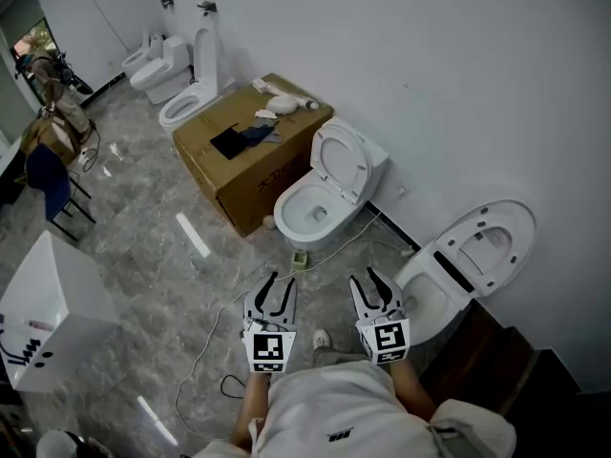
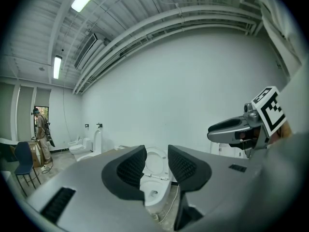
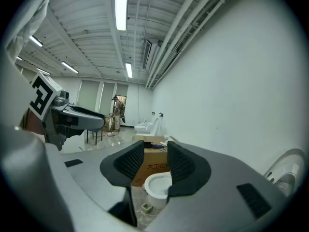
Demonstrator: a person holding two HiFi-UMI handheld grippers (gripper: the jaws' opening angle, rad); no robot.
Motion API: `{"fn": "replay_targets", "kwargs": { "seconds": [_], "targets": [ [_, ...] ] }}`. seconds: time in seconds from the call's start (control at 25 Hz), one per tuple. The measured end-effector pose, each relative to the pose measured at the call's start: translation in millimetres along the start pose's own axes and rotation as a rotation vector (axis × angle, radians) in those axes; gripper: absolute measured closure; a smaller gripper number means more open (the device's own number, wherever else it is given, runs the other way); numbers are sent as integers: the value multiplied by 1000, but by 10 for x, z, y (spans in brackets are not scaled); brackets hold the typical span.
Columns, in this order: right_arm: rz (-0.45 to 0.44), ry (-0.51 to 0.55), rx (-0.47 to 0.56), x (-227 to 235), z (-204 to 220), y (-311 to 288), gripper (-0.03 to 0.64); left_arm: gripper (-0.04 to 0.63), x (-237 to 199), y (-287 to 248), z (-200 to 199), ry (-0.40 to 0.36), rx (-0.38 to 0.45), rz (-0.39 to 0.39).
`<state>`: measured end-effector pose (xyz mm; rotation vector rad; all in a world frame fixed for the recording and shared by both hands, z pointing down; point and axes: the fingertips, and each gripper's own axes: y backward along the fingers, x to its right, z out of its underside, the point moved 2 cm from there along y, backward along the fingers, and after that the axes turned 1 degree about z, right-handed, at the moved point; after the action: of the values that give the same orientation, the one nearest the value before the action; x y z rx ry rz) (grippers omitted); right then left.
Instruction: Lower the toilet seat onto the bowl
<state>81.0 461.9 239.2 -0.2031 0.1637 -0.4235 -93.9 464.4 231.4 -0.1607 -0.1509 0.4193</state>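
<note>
Left tool [image 1: 282, 280], right tool [image 1: 364, 276]: jaws apart, empty. Toilet seat [image 1: 341, 160] raised; neighbouring toilet [image 1: 482, 241] part-hidden behind right tool.

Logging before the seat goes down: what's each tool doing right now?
Left tool: open, empty.
Right tool: open, empty.

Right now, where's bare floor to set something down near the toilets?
Bare marble floor between the cardboard box and the white box. Crowded: a cable and small green item lie before the middle toilet.
</note>
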Motion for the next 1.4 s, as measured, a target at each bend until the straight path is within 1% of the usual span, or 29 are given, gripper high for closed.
{"fn": "replay_targets", "kwargs": {
  "seconds": [0.24,0.4,0.84,1.12,1.28,1.4],
  "targets": [
    [-26,0,3,282,-81,-396,468,433,-99,-439,-81,-13,-9,-21],
    [-40,9,7,420,-43,-601,468,433,-150,-659,-88,-12,-15,-34],
    [-46,-9,-15,654,-88,-1050,468,433,-294,-1150,-126,-17,-22,-31],
    [-35,0,-28,747,-107,-1511,468,433,-588,-1541,-107,-21,-20,-28],
    [-22,0,-31,768,-160,-1863,468,433,-820,-1802,-90,-20,-10,-8],
    [-5,-5,-40,787,-190,-2135,468,433,-1022,-2022,-66,-24,-22,11]
  ]
}}
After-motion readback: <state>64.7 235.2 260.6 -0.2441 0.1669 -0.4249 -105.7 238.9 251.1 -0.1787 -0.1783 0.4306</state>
